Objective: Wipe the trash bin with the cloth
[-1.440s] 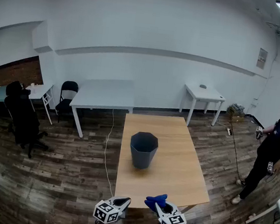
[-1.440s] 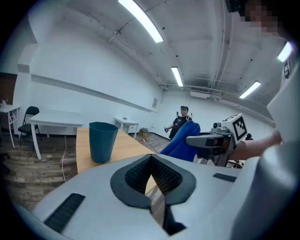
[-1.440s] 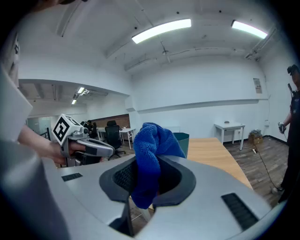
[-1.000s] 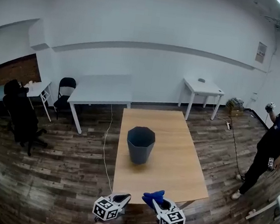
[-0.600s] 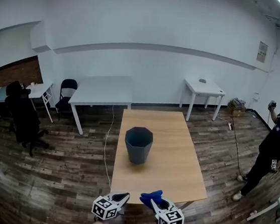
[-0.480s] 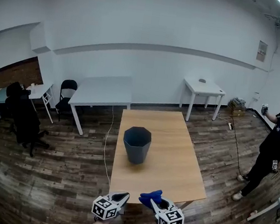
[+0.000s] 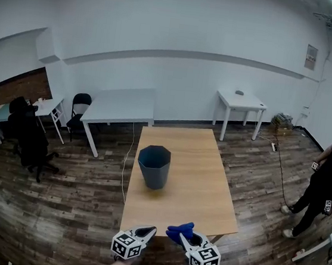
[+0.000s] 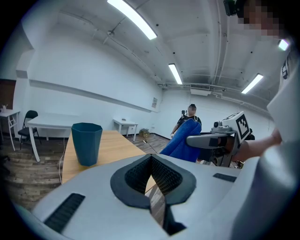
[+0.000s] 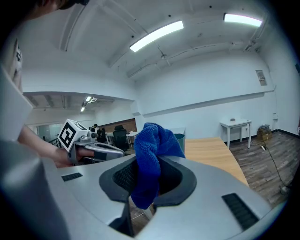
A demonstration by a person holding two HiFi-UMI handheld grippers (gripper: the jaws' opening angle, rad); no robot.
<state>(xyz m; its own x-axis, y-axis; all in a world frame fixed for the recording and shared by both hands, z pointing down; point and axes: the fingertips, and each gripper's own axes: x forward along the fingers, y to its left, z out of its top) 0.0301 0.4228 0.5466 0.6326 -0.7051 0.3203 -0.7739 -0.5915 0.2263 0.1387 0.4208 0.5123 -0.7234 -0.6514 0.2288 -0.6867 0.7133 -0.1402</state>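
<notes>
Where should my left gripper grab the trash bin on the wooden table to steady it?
Take the trash bin by its near rim, coming down from above: it stands upright, mouth open, and its faceted body probably looks too wide to span. The left gripper is shut now.

**Bin drifted left in our view**

We saw the dark teal octagonal plastic trash bin (image 7: 153,166) and its light wooden table (image 7: 207,188) slide left in the head view, while the black-clad bystander (image 7: 326,184) lowered a raised hand and edged rightward.
</notes>
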